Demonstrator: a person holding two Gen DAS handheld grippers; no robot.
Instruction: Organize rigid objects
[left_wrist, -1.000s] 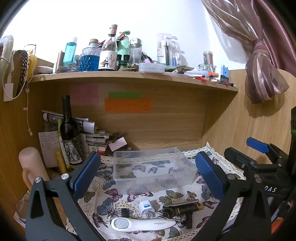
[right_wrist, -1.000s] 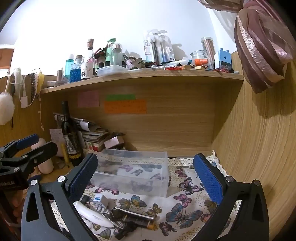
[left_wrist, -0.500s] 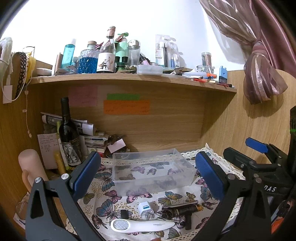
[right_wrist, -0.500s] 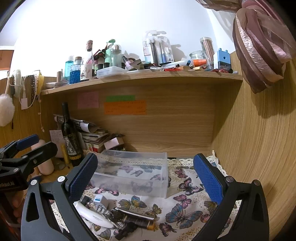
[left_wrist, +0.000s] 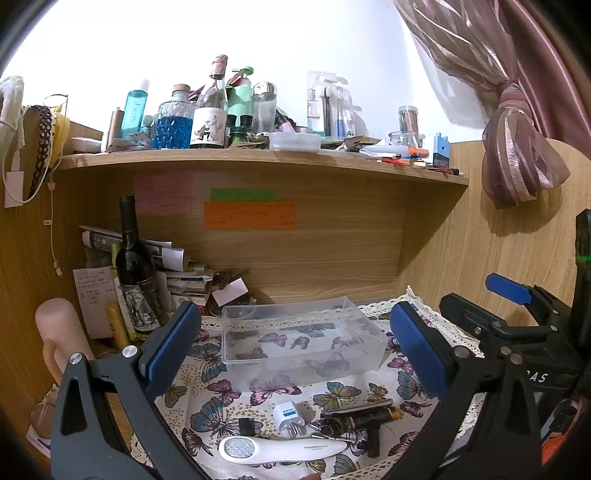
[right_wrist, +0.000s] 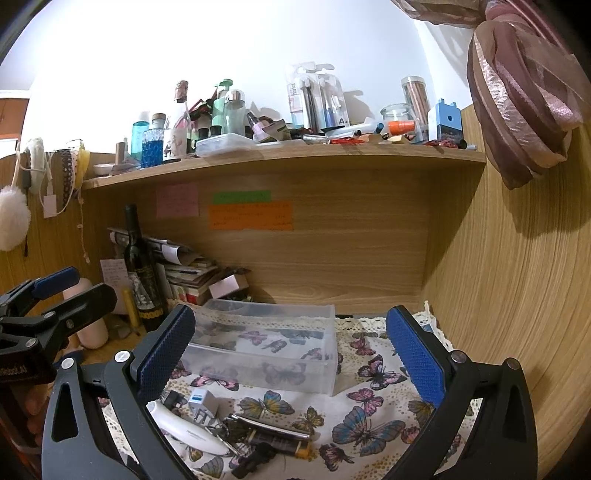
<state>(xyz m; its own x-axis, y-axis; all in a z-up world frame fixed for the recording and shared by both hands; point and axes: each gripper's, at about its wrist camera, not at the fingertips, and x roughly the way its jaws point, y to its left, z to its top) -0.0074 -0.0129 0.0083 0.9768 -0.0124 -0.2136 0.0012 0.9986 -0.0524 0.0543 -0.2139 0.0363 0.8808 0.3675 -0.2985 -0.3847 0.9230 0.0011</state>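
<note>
Fingers (left_wrist: 173, 343) of both grippers spread wide, empty; clear box (left_wrist: 301, 345) ahead between them, untouched.

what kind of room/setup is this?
Probably a home bedroom or dorm desk nook: a wooden shelf crowded with bottles and toiletries, sticky notes on the back panel, a tied-back curtain, and a butterfly-print cloth under the clear plastic bin.

Left gripper (left_wrist: 295, 347) held level, jaws spread wide, blue pads (left_wrist: 173, 349) empty. Right gripper (right_wrist: 290, 354) same: wide apart, nothing between pads (right_wrist: 413, 360). Side by side, both aimed forward.
</note>
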